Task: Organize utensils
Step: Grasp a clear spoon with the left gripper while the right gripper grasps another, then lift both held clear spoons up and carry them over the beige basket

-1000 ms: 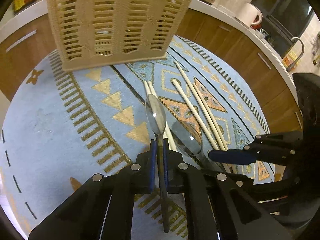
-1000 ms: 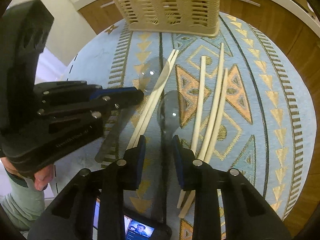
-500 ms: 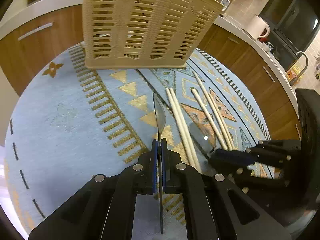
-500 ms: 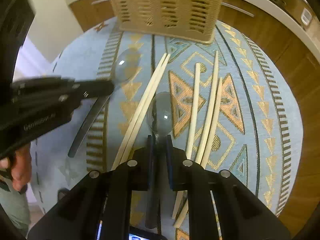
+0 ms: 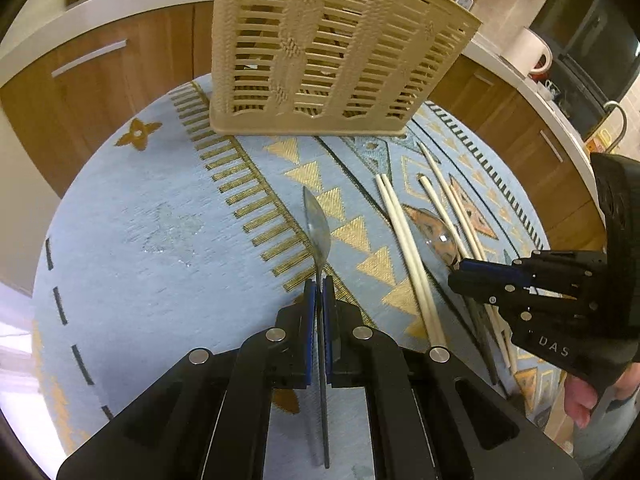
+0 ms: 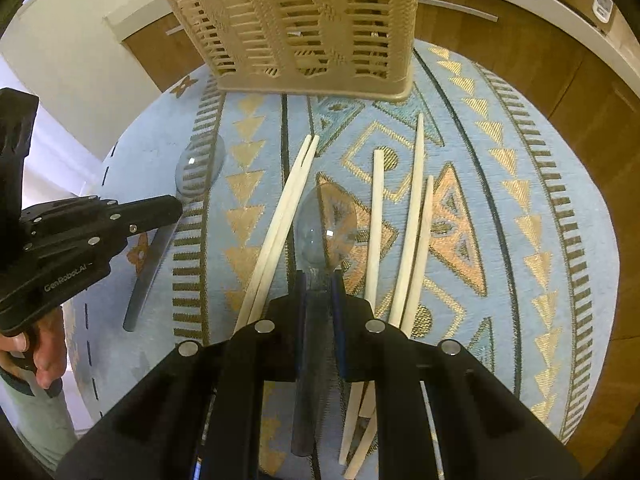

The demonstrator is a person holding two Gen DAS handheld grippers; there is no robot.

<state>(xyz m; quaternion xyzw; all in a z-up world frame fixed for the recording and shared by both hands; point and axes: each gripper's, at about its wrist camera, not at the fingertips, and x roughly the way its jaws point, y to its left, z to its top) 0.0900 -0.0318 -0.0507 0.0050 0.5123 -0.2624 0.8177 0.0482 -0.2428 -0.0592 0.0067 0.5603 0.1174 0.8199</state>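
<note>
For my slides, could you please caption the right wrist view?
Right gripper shut on a spoon lying among chopsticks on a patterned mat, basket ahead.

The left tool has lifted its spoon and turned it on edge. The right tool, open a second ago, now clamps the second spoon.

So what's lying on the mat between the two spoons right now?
A pair of chopsticks lying side by side, between the left gripper's spoon and the right gripper's spoon. The right wrist view shows it best.
</note>
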